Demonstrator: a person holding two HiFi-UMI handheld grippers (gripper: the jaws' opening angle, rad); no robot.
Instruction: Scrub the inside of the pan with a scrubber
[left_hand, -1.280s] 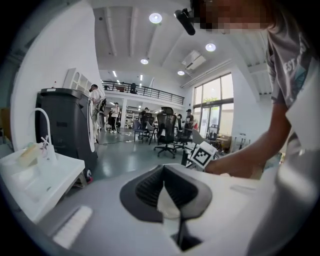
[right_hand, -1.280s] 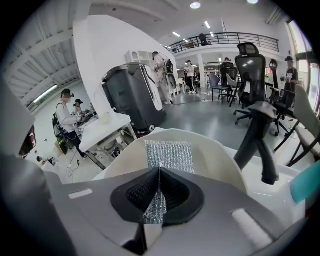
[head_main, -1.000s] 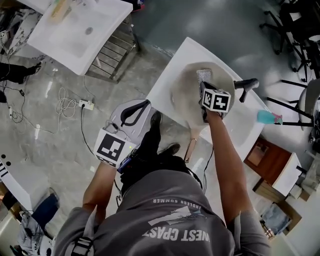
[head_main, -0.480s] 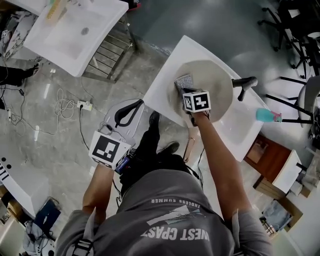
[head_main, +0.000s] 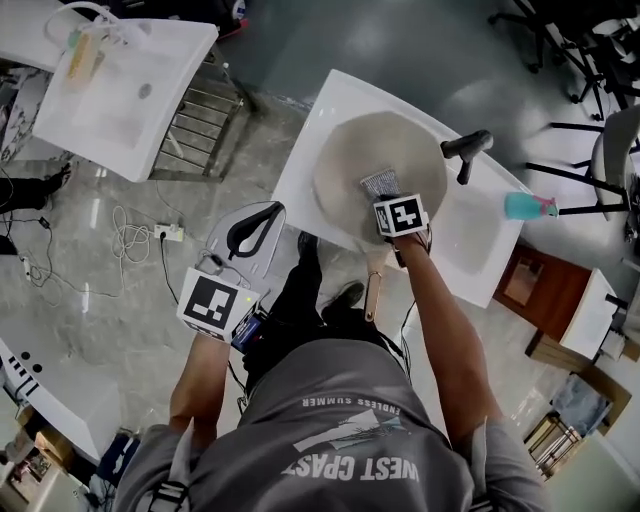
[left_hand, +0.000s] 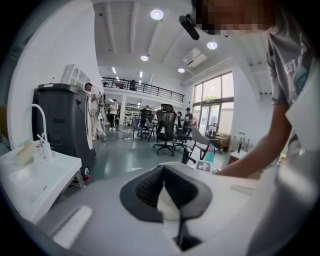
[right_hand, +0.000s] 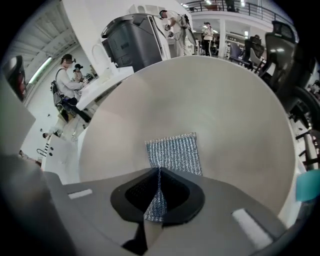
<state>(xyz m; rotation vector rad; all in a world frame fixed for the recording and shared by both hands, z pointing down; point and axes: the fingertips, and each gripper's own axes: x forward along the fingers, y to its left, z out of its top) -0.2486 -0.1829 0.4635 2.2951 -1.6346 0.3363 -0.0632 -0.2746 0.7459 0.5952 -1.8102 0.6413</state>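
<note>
The round pan (head_main: 345, 160), beige inside, lies on a white sink top (head_main: 300, 170), its copper-coloured handle (head_main: 379, 292) pointing toward me. My right gripper (head_main: 384, 196) points steeply down into the pan and is shut on the silvery mesh scrubber (head_main: 380, 183), which lies flat near the pan's middle. In the right gripper view the scrubber (right_hand: 175, 152) sticks out past the right gripper (right_hand: 159, 172) onto the pan floor (right_hand: 220, 105). My left gripper (head_main: 255, 232) hangs off the sink's near-left side, above the floor, shut with nothing in it; its own view shows the left gripper (left_hand: 165, 192).
A black faucet (head_main: 464, 151) stands at the pan's far right, a teal bottle (head_main: 530, 206) beyond it. A second white sink (head_main: 120, 90) and a metal rack (head_main: 205, 120) are at upper left. Cables and a power strip (head_main: 172, 233) lie on the floor. Office chairs (head_main: 600, 60) fill the upper right.
My right gripper has dragged the scrubber from the pan's far side to its left side, then to the middle. The left gripper has barely shifted.
</note>
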